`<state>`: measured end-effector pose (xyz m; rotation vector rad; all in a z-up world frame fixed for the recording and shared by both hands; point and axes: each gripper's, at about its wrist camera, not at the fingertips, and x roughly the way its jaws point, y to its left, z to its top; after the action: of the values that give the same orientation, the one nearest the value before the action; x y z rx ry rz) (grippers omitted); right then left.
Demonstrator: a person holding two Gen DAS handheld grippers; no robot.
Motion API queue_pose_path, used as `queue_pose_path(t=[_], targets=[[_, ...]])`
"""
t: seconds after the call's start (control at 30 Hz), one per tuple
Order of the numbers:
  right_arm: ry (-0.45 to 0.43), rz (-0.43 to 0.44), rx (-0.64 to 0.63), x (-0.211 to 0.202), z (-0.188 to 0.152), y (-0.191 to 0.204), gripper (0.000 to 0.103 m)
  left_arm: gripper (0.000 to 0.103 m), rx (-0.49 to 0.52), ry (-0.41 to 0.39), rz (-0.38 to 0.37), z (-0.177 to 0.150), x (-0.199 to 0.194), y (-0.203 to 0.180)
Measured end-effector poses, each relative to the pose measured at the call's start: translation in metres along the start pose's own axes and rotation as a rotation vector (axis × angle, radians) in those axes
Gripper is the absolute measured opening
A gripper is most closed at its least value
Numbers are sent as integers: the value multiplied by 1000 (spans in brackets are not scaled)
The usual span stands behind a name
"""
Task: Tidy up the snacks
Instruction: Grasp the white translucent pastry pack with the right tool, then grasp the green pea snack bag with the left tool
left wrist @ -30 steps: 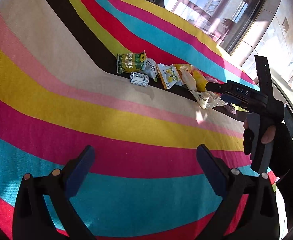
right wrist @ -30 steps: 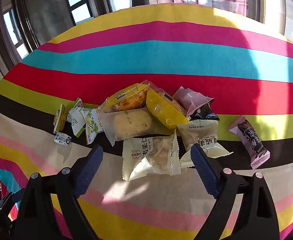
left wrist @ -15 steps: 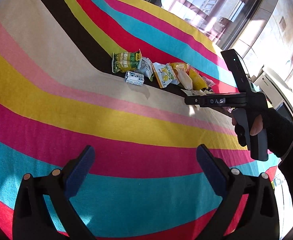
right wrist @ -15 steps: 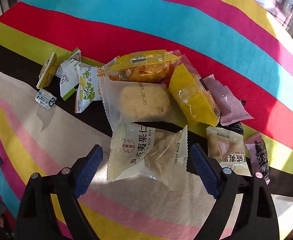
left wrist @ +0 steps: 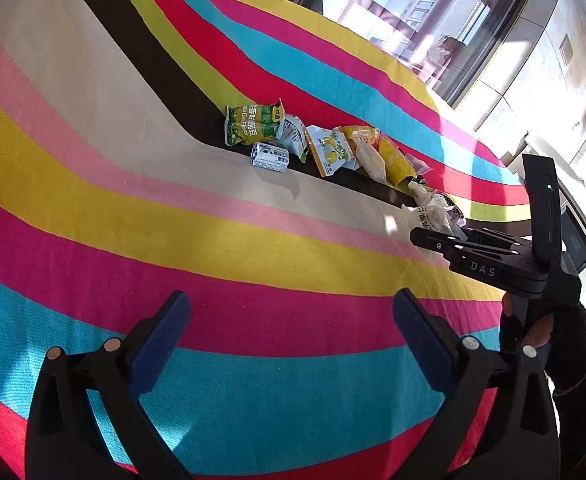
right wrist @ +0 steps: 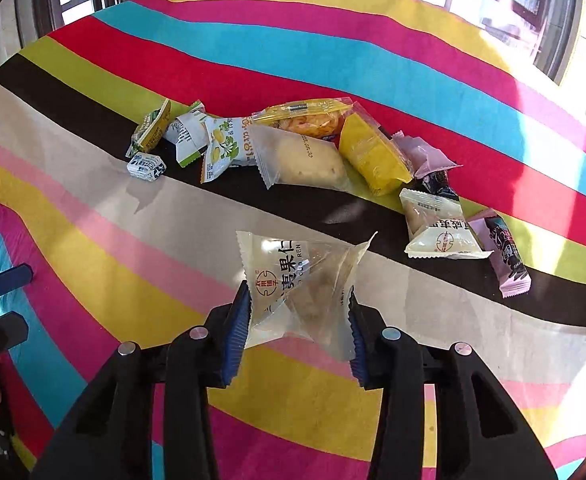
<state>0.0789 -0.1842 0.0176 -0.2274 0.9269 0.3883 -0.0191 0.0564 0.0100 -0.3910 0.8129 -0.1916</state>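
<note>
With the right gripper (right wrist: pixel 299 322) closing its fingers on the clear nut-cake packet (right wrist: pixel 301 280) above the striped worktop (right wrist: pixel 93 216), squeeze only the wrapper edges, while the left gripper (left wrist: pixel 289 344) waits spread.

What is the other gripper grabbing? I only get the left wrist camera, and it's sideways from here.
Observer: The right gripper has a clear packet with red print between its jaws. They are closing, and the blue pads press on its sides.
Operator: What's at the far end of the snack row? It's all squished together for me.
Observer: A pink packet with dark print lies last on the right, across the black stripe.
Operator: And what's beside it?
Observer: A white packet with a round red mark, up against the pink packet's left edge.
</note>
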Motion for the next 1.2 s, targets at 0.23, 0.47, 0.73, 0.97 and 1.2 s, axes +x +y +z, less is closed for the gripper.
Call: queue_pose_path(t=[0.23, 0.47, 0.73, 0.97, 1.2], targets=[[-66, 7, 181, -43, -72, -12, 42, 101, 2, 3, 8, 0, 0, 0], [-93, 25, 264, -55, -98, -10, 42, 101, 18, 12, 26, 1, 4, -3], [-89, 21, 282, -57, -100, -13, 42, 101, -56, 42, 50, 49, 33, 6], [-88, 30, 289, -56, -101, -14, 43, 101, -145, 36, 21, 127, 98, 26], [-94, 54, 321, -58, -104, -20, 43, 75, -142, 53, -71, 151, 121, 37]])
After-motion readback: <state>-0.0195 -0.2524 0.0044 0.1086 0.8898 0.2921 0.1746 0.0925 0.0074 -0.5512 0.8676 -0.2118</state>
